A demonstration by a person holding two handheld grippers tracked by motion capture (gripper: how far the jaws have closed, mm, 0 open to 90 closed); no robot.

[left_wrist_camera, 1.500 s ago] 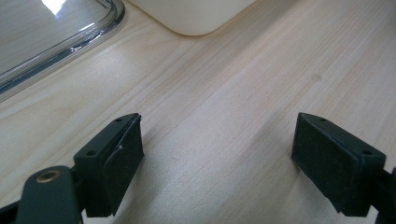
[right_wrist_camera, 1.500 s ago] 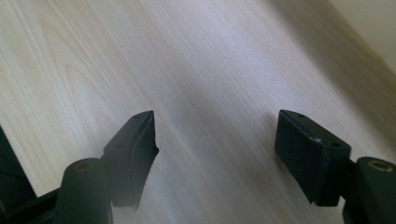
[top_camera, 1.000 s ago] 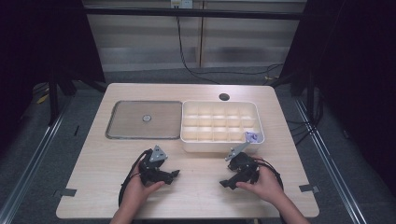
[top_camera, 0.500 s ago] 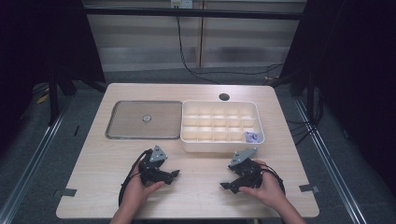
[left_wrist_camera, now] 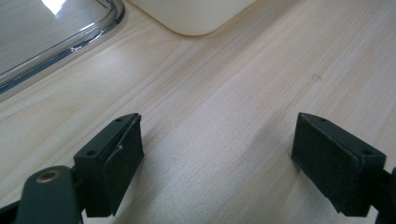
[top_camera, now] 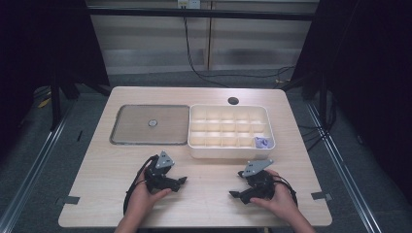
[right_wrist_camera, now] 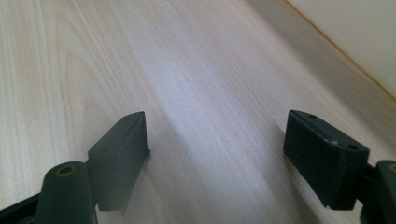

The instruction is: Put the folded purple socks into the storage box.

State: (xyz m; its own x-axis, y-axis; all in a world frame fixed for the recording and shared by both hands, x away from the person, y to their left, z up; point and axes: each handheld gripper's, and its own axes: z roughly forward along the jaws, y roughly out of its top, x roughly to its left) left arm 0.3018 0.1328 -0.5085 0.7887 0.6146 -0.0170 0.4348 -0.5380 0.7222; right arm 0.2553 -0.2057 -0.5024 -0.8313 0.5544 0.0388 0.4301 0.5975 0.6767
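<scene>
- Both grippers are rested low on the bare table (top_camera: 209,204), near its front edge and apart from the box.
- The left gripper (top_camera: 180,180) is held with jaws spread wide and nothing between them; the right gripper (top_camera: 233,194) likewise.
- A small purple piece (top_camera: 261,142) is seen in the near right compartment of the white divided box (top_camera: 228,151).
- A small round part (top_camera: 152,123) lies on the flat tray (top_camera: 126,138).
- The work is judged to be at rest between steps; a lift and reach toward the tray would be called for next.

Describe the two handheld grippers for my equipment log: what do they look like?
Both the left gripper and the right gripper are black, each topped by a grey three-cornered plate and trailing a black cable. Each ends in two blocky black jaws with small screw holes; a brass-coloured fastener sits at one jaw's base. No sleeves are visible.
</scene>
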